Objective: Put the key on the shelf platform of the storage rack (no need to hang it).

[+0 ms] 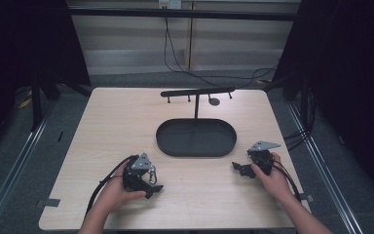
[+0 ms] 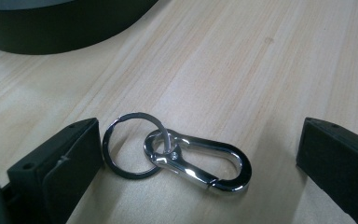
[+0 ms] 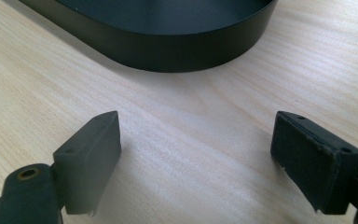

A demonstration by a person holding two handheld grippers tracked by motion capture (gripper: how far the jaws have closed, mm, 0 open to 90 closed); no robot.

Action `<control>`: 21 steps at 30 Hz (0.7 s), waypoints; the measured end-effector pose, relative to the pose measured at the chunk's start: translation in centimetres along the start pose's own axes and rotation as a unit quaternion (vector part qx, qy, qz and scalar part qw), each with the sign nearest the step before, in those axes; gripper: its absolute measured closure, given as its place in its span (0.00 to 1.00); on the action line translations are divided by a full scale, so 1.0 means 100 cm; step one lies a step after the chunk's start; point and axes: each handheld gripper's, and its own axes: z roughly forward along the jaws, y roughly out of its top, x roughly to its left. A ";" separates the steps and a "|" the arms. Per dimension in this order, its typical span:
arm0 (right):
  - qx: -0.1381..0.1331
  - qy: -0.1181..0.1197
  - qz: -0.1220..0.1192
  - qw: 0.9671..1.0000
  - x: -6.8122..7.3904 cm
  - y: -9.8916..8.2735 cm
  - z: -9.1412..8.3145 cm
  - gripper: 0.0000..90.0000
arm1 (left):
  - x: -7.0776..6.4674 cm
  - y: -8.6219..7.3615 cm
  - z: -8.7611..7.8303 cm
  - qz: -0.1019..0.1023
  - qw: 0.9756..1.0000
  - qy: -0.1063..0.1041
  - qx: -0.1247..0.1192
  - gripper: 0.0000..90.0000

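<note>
**Left gripper wide open around a carabiner keyring; right gripper open over bare wood**

The left gripper (image 1: 152,181) sat at about 7 o'clock on the table (image 1: 107,126), gripped by the person's left hand (image 1: 114,192); in the left gripper view its jaws stood as wide apart as they go, one at 8 o'clock of the frame and the other at 4 o'clock. Between them lay the carabiner keyring (image 2: 177,153), flat on the wood: a dark split ring (image 2: 116,163) joined to a shiny snap hook (image 2: 214,165); the ring's edge lay just beside the 8 o'clock jaw, and whether the two touched could not be told; the 4 o'clock jaw stood well apart from the hook; nothing was clamped. In the high view the keyring (image 1: 152,174) showed as a small bright glint at the gripper's nose, too small to read further.

The right gripper (image 1: 238,168) lay at about 4 o'clock on the table under the right hand (image 1: 268,173); its jaws were also spread wide with bare wood between them, holding nothing.

The black oval tray (image 1: 165,141) sat at the table's centre, with a T-shaped stand (image 1: 196,92) rising at its 12 o'clock edge; both gripper views cut the tray off at their top edge, showing part of its wall (image 3: 168,46); the small pegs and the round piece under the stand's bar were hard to make out.
</note>
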 end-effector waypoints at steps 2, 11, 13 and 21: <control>0.000 0.000 0.001 1.000 0.000 0.000 0.000 0.18 | 0.000 0.000 0.000 0.000 1.000 0.000 0.000 0.00; 0.000 0.001 0.001 1.000 0.000 0.000 0.000 0.18 | -0.003 0.002 -0.001 -0.014 1.000 0.014 0.013 0.01; -0.001 0.001 0.000 1.000 0.000 0.000 0.000 0.18 | -0.004 0.003 -0.002 -0.017 1.000 0.017 0.017 0.02; -0.001 0.001 0.002 1.000 0.001 0.000 0.000 0.18 | -0.001 0.004 -0.009 -0.032 0.999 0.021 0.022 0.17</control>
